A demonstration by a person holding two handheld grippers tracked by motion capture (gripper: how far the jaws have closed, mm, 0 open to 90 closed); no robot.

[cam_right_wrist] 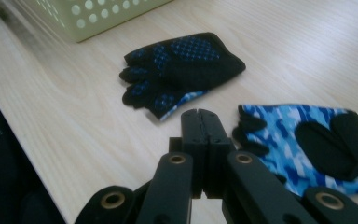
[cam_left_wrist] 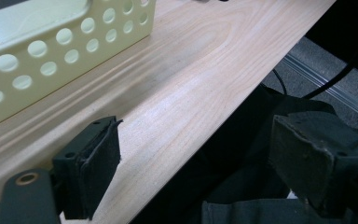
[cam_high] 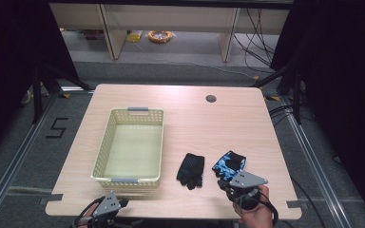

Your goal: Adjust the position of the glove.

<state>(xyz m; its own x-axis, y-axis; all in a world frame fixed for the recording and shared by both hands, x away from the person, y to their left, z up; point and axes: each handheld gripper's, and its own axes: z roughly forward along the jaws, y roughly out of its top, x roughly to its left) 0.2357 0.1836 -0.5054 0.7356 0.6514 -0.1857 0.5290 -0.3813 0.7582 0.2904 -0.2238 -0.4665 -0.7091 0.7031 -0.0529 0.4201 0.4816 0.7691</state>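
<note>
Two gloves are lying flat on the table (cam_high: pixel 180 102), both to the right of the basket (cam_high: pixel 105 142), which is sitting empty and open-topped, likely as the place they are meant to go. The black glove (cam_high: pixel 190 170) is lying nearer the basket, palm grips up; the blue glove (cam_high: pixel 228 163) is lying just beyond it, further from the basket, the two apart and not overlapping, so each can be taken singly. The right gripper (cam_right_wrist: pixel 199 140) is being held low over the table edge between the gloves, jaws clenched together with nothing between them; it is pointing toward the black glove, seemingly being lined up for a pick. The left gripper (cam_left_wrist: pixel 191 158) is being kept at the near table edge just in front of the basket, jaws released and wide, empty, probably parked out of the way.
</note>
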